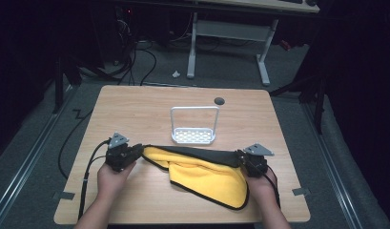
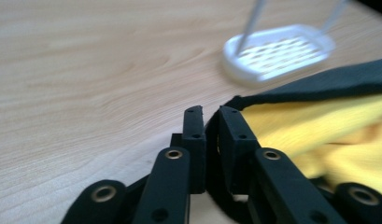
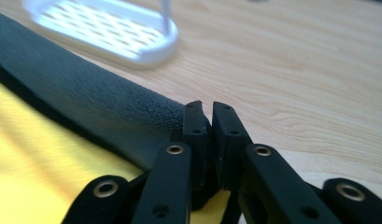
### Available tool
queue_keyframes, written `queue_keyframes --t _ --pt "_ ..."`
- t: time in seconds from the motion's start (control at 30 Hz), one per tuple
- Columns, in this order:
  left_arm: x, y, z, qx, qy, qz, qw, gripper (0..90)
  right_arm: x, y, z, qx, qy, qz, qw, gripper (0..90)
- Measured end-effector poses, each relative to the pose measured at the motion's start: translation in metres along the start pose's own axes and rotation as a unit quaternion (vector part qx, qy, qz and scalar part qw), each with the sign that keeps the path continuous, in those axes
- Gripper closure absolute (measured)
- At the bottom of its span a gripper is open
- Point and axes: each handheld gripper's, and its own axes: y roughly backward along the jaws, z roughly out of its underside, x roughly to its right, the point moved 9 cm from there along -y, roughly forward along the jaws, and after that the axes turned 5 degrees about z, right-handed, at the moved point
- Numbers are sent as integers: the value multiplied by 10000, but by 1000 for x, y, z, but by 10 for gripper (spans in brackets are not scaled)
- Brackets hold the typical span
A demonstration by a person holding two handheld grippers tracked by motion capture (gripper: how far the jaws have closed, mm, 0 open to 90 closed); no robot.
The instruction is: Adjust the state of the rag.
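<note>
The wooden table (image 1: 135, 102) carried everything, its top pale and grained under the high view. Across its near half lay the yellow cloth (image 1: 209, 179), edged and backed in black, stretched between the two hands with its top black edge drawn nearly taut from left to right and the yellow bulk sagging toward the near edge of the table. Just behind the cloth's middle stood the white rack (image 1: 194, 136), a small perforated base with a tall wire loop rising from it; it sat near the cloth but apart from it. The left gripper (image 2: 211, 116) was clamped on the cloth's left corner, its two black jaws nearly together with the dark hem pinched between them. The right gripper (image 3: 208, 114) gripped the right corner likewise, jaws pressed close on the thick black fold. A small dark round spot (image 1: 219, 100) lay on the table beyond the rack.
</note>
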Motion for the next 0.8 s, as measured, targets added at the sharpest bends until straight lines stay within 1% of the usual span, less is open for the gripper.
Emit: queue_keyframes --t 0.03,0.07,0.1,0.17,0.23,0.27,0.33,0.37,0.4,0.43,0.5,0.53,0.57,0.63,0.67,0.73,0.8 --pt "-5 -8 3 -79 152 -22 9999 767 2 -8 1 -82 13 60 9999 827" --pt "-8 -13 6 -152 253 -64 9995 727 4 -14 2 -155 -11 71 9999 801" --pt "-10 -16 8 -191 296 -112 9993 686 5 -19 3 -200 -33 99 9997 761" --pt "-8 -12 7 -127 256 -154 9995 586 9 -20 1 -220 -104 131 9996 685" --pt "-3 0 3 84 134 -151 9998 552 11 -11 -5 -38 -164 171 9997 636" --pt "0 7 1 195 78 -172 9996 536 11 -4 -7 44 -230 156 9996 628" --pt "6 19 2 337 51 -120 9993 517 8 10 -9 176 -215 66 9996 618" --pt "11 24 3 402 61 -62 9992 513 4 18 -9 220 -177 0 9996 615" --pt "16 28 6 404 16 -35 9992 505 0 24 -7 275 -157 -53 9995 615" --pt "22 30 9 408 -23 -18 9992 502 -6 30 -4 292 -134 -156 9994 616" --pt "35 31 17 377 -23 198 9991 514 -19 39 4 251 -94 -315 9991 615" --pt "44 27 23 296 -32 339 9990 523 -25 42 9 244 -56 -393 9989 615" --pt "52 21 28 176 -55 429 9989 532 -33 45 15 184 5 -506 9985 615" --pt "63 8 34 -51 -139 514 9986 535 -42 47 23 122 91 -602 9981 615" --pt "69 1 36 -115 -183 534 9983 536 -46 47 28 77 119 -639 9979 616" --pt "77 -13 37 -249 -303 471 9981 546 -52 47 35 -9 200 -708 9973 618" --pt "80 -26 38 -385 -307 411 9979 549 -57 46 42 -111 324 -743 9966 618"
